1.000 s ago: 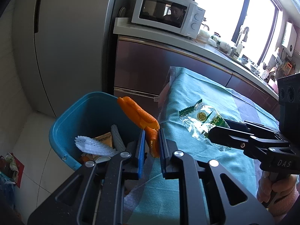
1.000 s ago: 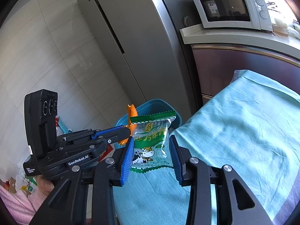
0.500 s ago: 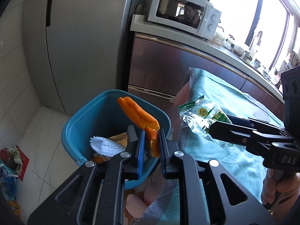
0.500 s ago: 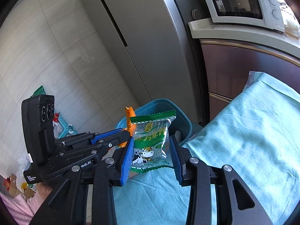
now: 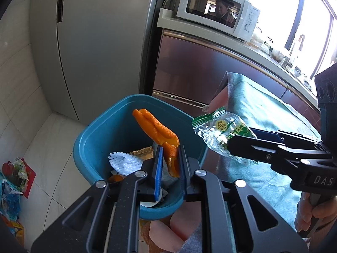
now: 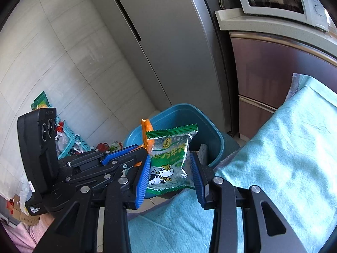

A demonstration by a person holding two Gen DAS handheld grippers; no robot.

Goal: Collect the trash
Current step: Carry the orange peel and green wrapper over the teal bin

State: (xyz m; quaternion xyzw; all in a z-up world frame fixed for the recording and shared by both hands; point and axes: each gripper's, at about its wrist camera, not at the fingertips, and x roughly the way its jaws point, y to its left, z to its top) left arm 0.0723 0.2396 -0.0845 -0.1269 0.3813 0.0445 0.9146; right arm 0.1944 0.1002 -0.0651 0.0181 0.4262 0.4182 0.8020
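Note:
My left gripper [image 5: 170, 154] is shut on a strip of orange peel [image 5: 155, 128] and hangs over the mouth of the blue trash bin [image 5: 94, 139]. Inside the bin lie a white foam net [image 5: 124, 162] and other scraps. To its right, my right gripper [image 5: 238, 139] is shut on a clear and green snack wrapper [image 5: 219, 132]. In the right wrist view the wrapper [image 6: 168, 158], printed with a cow, sits between the blue pads of the right gripper [image 6: 170, 157], just in front of the bin [image 6: 210, 130]. The left gripper [image 6: 139, 149] and its peel [image 6: 146, 130] show at the left.
A table under a teal cloth [image 6: 284, 158] stands right of the bin. Behind are a grey fridge [image 5: 101, 42], a dark cabinet [image 5: 200, 67] and a white microwave [image 5: 217, 10] on the counter. Bags and a teal basket [image 6: 69, 137] clutter the floor at left.
Both grippers have moved left, off the table and toward the bin, each keeping its grip. The bin has come closer and now lies under the left gripper.

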